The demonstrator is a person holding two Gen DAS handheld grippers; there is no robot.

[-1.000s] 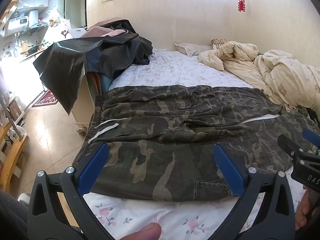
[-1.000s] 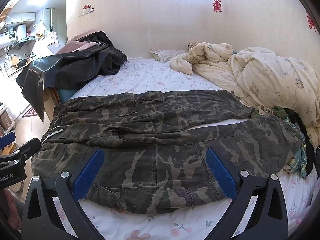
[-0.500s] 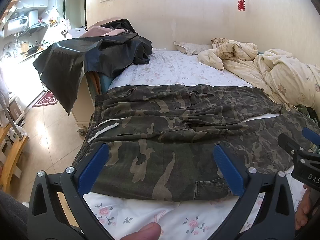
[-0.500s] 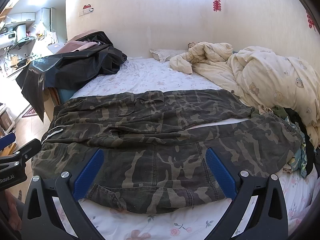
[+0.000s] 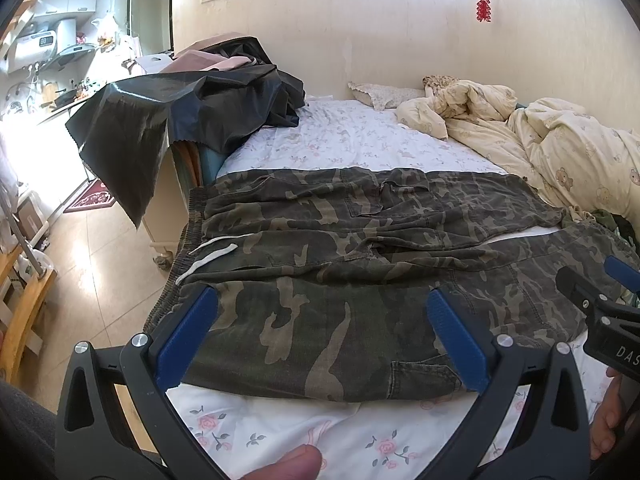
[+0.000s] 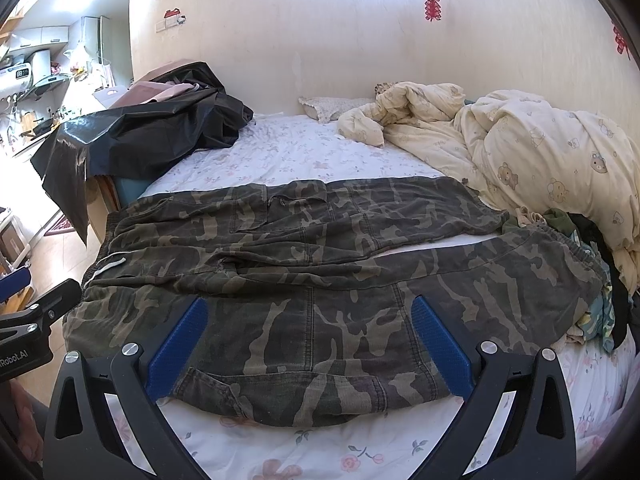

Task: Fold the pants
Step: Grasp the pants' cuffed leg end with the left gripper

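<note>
Camouflage pants point(image 5: 360, 248) point(image 6: 312, 264) lie spread flat across the bed, waistband with a white drawstring point(image 5: 208, 254) at the left, both legs running to the right. My left gripper point(image 5: 320, 300) hovers open above the near leg by the waist end, nothing between its blue pads. My right gripper point(image 6: 306, 304) is open too, over the middle of the near leg. Each gripper shows at the edge of the other's view: the right one point(image 5: 600, 308), the left one point(image 6: 36, 312).
The floral bed sheet point(image 5: 348, 144) carries a cream quilt point(image 6: 532, 152) bunched at the right and a pillow point(image 6: 328, 106) at the wall. A shiny black cloth point(image 5: 168, 120) drapes a cabinet left of the bed. Small clothes point(image 6: 600, 280) pile by the leg cuffs. Tiled floor point(image 5: 92, 264) lies left.
</note>
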